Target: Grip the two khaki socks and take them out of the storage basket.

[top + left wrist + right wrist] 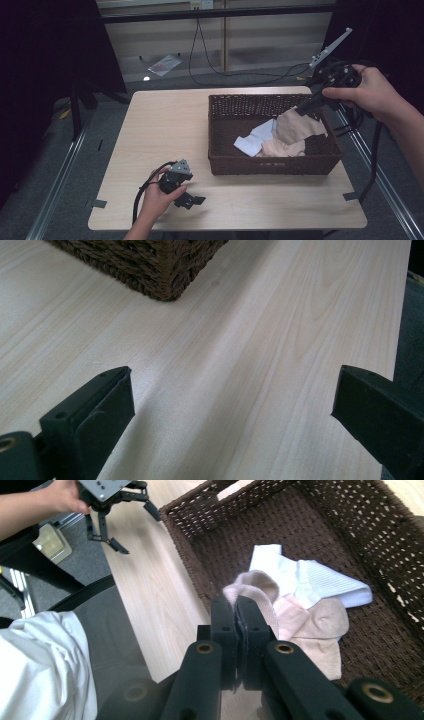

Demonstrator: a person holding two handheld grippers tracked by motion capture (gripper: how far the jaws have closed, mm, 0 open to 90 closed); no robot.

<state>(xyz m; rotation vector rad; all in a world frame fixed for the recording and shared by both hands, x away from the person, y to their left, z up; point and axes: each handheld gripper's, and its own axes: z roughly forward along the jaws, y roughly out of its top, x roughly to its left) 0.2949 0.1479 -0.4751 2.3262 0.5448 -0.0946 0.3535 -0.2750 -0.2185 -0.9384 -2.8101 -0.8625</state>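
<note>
Beige sock (299, 126) hung pinched by its edge in my right gripper (311, 104), jaws closed tight on the fabric, raised over the far right corner of the wicker basket (222, 145). I judged the grip sat at the cuff so the sock would peel free of the pile rather than drag the rest along; its lower end still draped onto a pale pink sock (280, 148) and a white cloth (255, 140) inside the basket.

My left gripper (192, 199) rested near the front left of the wooden table (165, 125), jaws wide, holding nothing, probably parked to stay out of the way.

High view gave the layout of both hands. Right gripper view showed the jaws (239, 625) meeting on the fabric. Left gripper view showed bare wood between spread jaws and the basket's near corner (160, 270).
</note>
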